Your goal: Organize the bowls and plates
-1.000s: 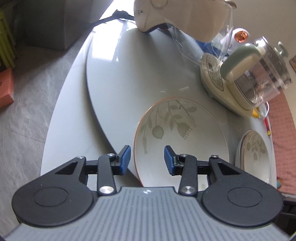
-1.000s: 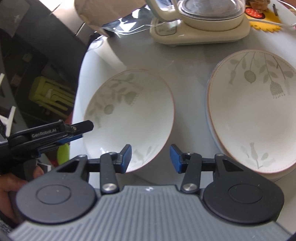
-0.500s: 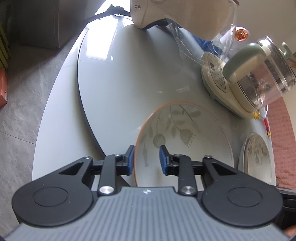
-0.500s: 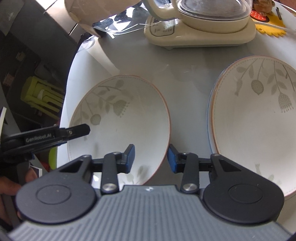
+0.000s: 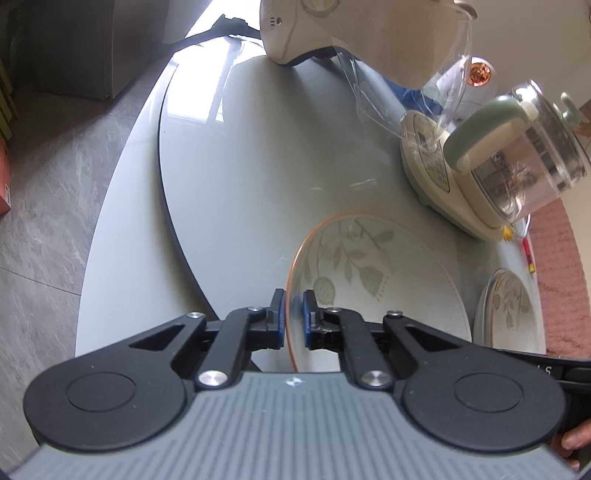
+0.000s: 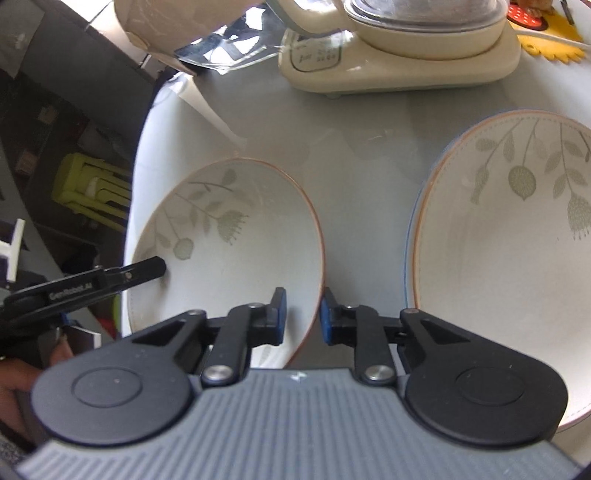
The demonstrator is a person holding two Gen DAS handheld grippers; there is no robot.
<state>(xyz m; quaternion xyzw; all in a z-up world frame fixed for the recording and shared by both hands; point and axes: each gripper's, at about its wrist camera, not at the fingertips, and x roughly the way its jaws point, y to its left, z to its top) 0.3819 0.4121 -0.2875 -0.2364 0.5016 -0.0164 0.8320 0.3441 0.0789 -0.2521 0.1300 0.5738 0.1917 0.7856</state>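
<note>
A white bowl (image 5: 369, 295) with a leaf pattern and a thin orange rim sits on the glass turntable (image 5: 240, 166). My left gripper (image 5: 293, 301) is shut on the bowl's left rim, one blue pad outside and one inside. In the right wrist view the same bowl (image 6: 229, 258) has its right rim between the pads of my right gripper (image 6: 303, 299). Those jaws are closing, and a sliver of gap still shows on the inner side. The left gripper's black finger (image 6: 140, 269) rests at the bowl's far rim. A stack of matching plates (image 6: 517, 258) lies just to the right.
A glass kettle on a cream base (image 5: 517, 166) stands behind the bowl, with a white appliance (image 5: 351, 26) and clear plastic beyond it. The plate stack (image 5: 509, 314) sits near the table's right edge. The grey floor and a green rack (image 6: 92, 192) lie to the left.
Both pairs of jaws have narrowed around opposite rims of the bowl. The left pads now pinch the rim. The right gripper has edged forward over the rim.
</note>
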